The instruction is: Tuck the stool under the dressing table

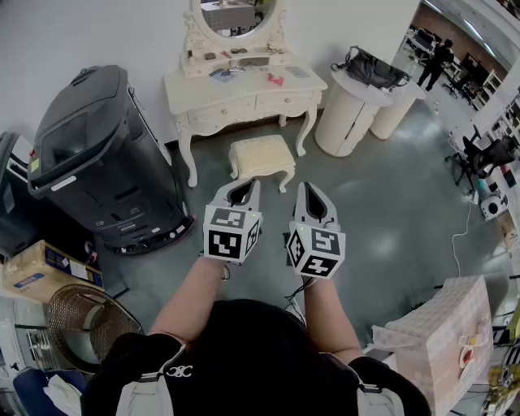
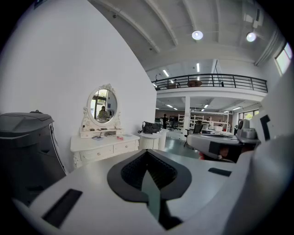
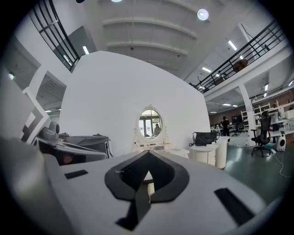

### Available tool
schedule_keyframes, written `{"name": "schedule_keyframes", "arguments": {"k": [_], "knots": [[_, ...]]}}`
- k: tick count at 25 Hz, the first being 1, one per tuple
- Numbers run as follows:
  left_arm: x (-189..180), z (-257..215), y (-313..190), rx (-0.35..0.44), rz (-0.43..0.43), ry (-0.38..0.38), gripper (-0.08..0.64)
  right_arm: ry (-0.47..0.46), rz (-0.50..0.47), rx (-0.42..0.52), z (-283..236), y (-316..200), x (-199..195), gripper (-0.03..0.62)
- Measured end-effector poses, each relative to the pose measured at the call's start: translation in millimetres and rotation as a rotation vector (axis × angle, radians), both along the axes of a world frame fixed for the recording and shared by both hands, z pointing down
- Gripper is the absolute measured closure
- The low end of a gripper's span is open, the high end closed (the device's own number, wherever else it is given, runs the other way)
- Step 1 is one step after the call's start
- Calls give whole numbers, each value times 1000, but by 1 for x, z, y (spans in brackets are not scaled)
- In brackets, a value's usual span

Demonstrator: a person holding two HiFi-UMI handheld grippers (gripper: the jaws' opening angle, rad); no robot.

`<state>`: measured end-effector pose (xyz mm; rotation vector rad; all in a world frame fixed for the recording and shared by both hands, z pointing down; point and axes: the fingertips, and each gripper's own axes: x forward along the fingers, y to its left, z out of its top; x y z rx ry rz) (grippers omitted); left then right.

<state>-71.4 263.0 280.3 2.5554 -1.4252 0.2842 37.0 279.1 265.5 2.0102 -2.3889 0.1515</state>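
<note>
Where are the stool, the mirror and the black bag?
stool point(image 1: 260, 154), head view, on the middle of its cushioned seat.
mirror point(image 1: 240, 15), head view, on the glass inside the carved frame.
black bag point(image 1: 372, 70), head view, on the middle of the bag's body.
</note>
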Motion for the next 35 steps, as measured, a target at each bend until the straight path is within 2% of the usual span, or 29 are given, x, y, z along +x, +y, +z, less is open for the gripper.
{"name": "schedule_keyframes", "arguments": {"k": [15, 29, 35], "knots": [[-28, 15, 5, -23, 14, 18, 560, -23, -18, -29, 18, 4, -36, 584], [-52, 26, -1, -54, 39, 42, 560, 9, -4, -44, 22, -3, -65, 584], [-53, 35, -8, -82, 63, 39, 560, 32, -2, -88, 35, -7, -70, 584]]}}
